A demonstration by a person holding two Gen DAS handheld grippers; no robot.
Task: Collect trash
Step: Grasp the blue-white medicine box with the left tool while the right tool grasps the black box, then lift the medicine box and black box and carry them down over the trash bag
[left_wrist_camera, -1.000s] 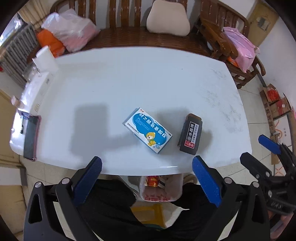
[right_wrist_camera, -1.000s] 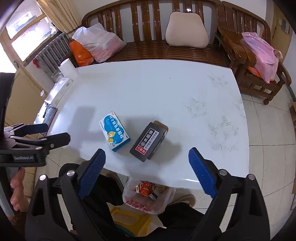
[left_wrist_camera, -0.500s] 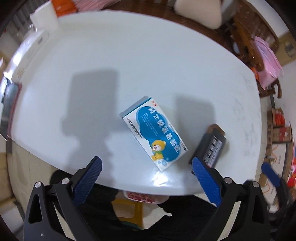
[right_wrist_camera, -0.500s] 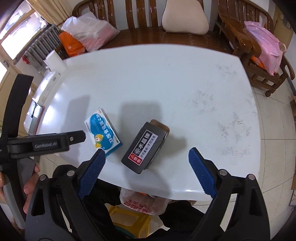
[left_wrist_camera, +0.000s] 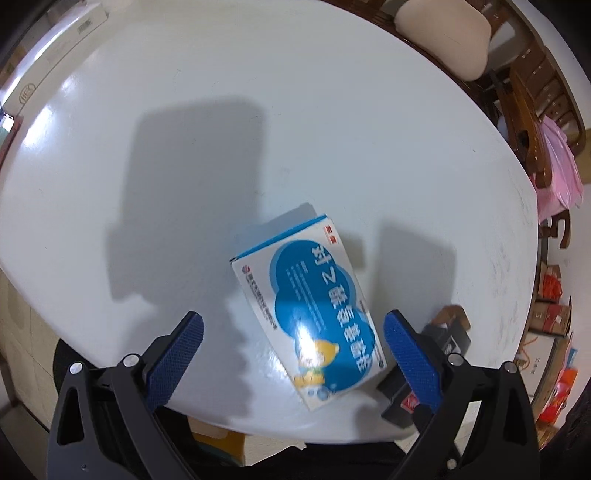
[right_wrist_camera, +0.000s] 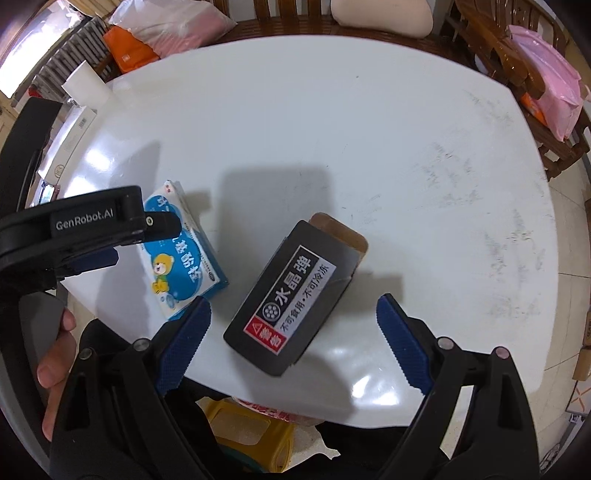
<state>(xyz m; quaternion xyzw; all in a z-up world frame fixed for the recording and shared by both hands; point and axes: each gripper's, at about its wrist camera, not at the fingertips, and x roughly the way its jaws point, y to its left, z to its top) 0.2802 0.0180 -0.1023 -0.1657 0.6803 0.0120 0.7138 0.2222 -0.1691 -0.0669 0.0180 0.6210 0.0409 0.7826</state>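
Note:
A blue-and-white medicine box (left_wrist_camera: pixel 310 310) with a cartoon bear lies flat near the front edge of the white table (left_wrist_camera: pixel 221 110). My left gripper (left_wrist_camera: pixel 292 316) hovers open just above it, one finger on either side. To its right lies a black box (right_wrist_camera: pixel 295 302) with a white label and a brown flap. My right gripper (right_wrist_camera: pixel 293 303) hangs open over that box, fingers wide of both long sides. The right wrist view also shows the medicine box (right_wrist_camera: pixel 181 258), partly behind the left tool's black frame (right_wrist_camera: pixel 92 221). The left view shows only a corner of the black box (left_wrist_camera: pixel 448 339).
A plastic bag (right_wrist_camera: pixel 266 410) with red print and a yellow stool (right_wrist_camera: pixel 240 424) sit below the table's front edge. A hand (right_wrist_camera: pixel 55 369) holds the left tool. A wooden bench (right_wrist_camera: pixel 295 22) with a cushion and bags runs behind the table. A white carton (left_wrist_camera: pixel 55 48) lies at the table's left edge.
Both grippers have come down close to the table, the left over the medicine box, the right over the black box. Both remain open, and neither box has moved.

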